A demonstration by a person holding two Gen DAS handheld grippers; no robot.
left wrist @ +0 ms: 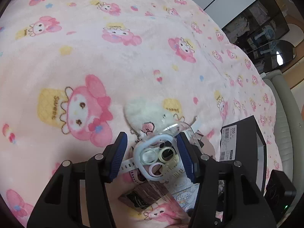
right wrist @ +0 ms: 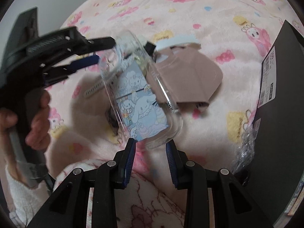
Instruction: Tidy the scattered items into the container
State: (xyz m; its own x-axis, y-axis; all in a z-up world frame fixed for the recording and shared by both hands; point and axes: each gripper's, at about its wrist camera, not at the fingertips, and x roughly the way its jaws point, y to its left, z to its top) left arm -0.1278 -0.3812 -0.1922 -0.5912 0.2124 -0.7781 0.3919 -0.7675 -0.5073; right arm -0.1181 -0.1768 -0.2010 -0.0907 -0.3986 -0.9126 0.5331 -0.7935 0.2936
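— So, what is the step in hand, and how should it be done?

— Carrying the clear phone case (right wrist: 161,93) to the black box (right wrist: 281,114), I'd judge; that box looks like the container. The case hangs tilted above the pink blanket (left wrist: 95,47), well apart from the box, with a cartoon card inside it.

— Who has it?

— The right gripper (right wrist: 151,142) pinches the case by its near end, one blue pad on each long edge. It is a narrow hold on slick plastic, so I'd keep it steady and move slowly; a quick swing could twist the case out.

— And the left gripper (left wrist: 152,138)?

— Its fingers stand spread on either side of the camera end. One pad sits just beside the case edge; the other shows a gap, with a white watch strap (left wrist: 129,164) lying below it. I don't see it pressing, though the right wrist view is blurred there.

— Anything in the way?

— A beige face mask (right wrist: 186,77) lies under the far end of the case, and a white plush toy (left wrist: 148,114) beyond it. Lift clear of both. Bubble wrap (right wrist: 245,148) sits against the box's near side, so I'd come in over the rim rather than sliding along the blanket.
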